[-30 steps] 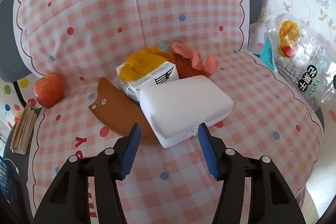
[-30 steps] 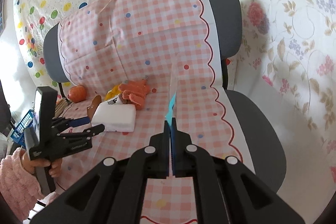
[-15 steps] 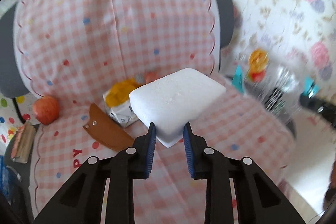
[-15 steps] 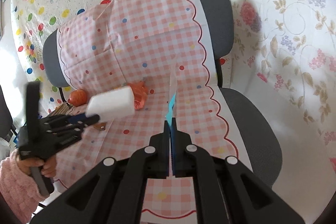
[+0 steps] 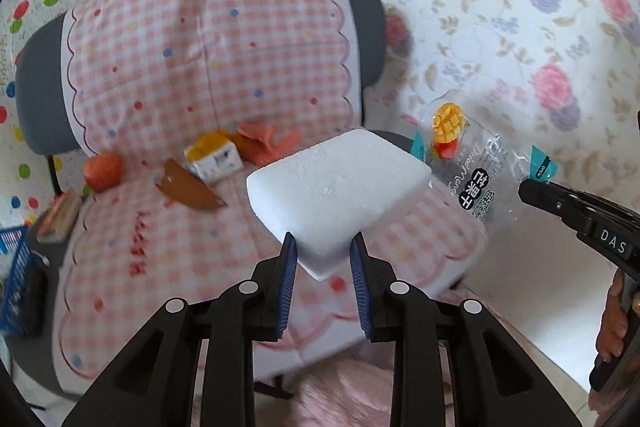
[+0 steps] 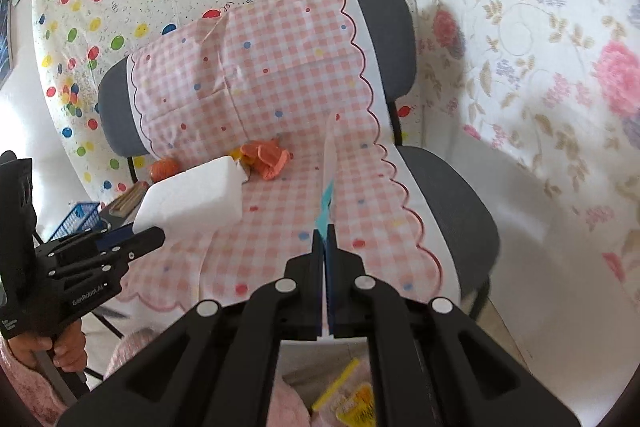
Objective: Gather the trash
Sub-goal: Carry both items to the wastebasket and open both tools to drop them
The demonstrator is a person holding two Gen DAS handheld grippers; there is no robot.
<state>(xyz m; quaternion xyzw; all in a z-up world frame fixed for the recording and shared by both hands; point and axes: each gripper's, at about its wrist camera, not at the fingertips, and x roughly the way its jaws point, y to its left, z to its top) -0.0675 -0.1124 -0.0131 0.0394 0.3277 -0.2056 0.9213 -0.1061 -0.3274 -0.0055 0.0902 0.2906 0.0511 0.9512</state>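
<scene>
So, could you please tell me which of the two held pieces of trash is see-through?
The dried-mango bag, pinched at its edge by the right gripper; the foam block in the left gripper is solid white.

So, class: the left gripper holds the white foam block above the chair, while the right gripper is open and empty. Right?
Not quite. The right gripper is shut on a clear plastic bag, as the left wrist view shows. The left gripper does hold the white foam block above the chair.

Soft, bright daylight fills both views, with no harsh glare. A faint shadow of the chair (image 6: 384, 27) falls on the floral wall (image 6: 540, 67) beside it. Motion blur smears the checked cloth (image 5: 160, 247) at lower left. Fisheye bending curves everything towards black corners.
</scene>
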